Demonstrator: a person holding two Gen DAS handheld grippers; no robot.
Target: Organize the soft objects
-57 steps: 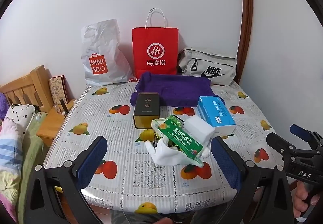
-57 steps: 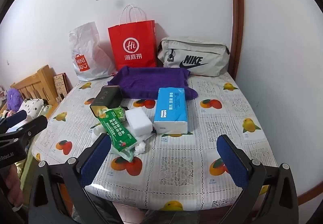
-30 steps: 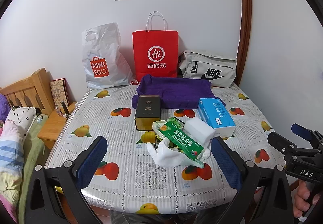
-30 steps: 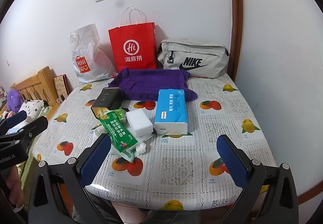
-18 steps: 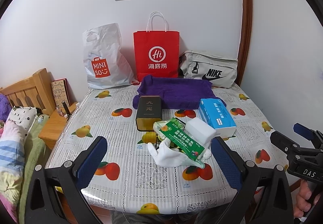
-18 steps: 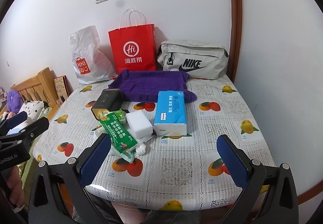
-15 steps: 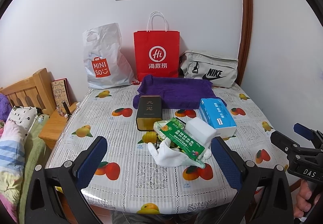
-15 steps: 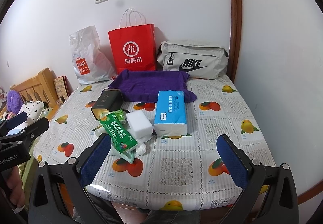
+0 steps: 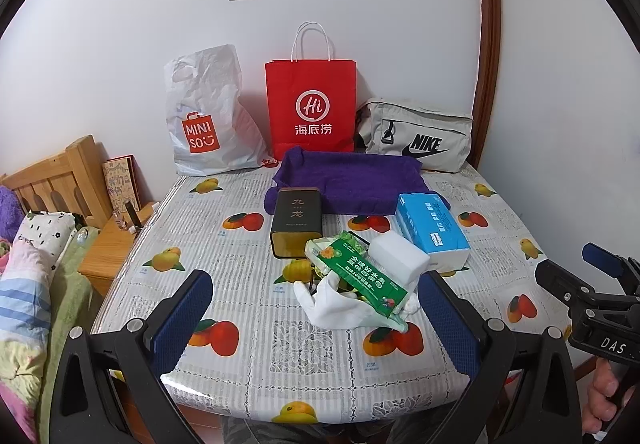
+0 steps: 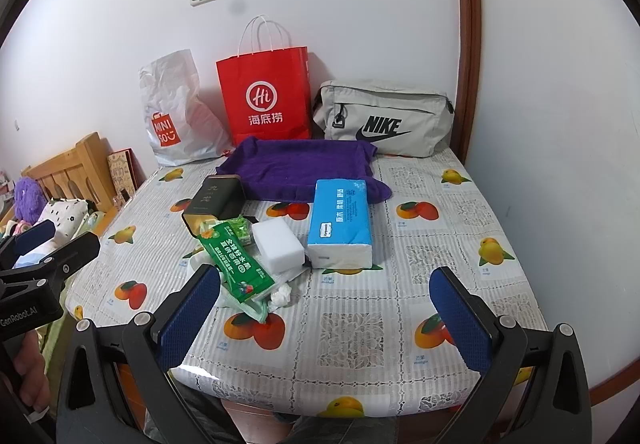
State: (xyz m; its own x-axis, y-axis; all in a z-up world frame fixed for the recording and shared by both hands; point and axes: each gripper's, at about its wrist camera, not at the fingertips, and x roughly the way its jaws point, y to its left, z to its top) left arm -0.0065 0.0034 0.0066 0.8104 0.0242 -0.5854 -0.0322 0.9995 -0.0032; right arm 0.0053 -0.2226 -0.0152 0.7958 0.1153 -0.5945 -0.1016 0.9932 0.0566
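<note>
Fingers point(image 10: 188, 310) wide apart (both grippers); purple towel point(image 10: 298, 168) lies seemingly folded.

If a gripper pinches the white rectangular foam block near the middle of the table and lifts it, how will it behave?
The white rectangular foam block looks like sponge, so it would probably compress between the pads and weigh little. It rests tilted on the green printed packet and clutter, so it may shift when touched. Its flat faces make rolling unlikely.
</note>
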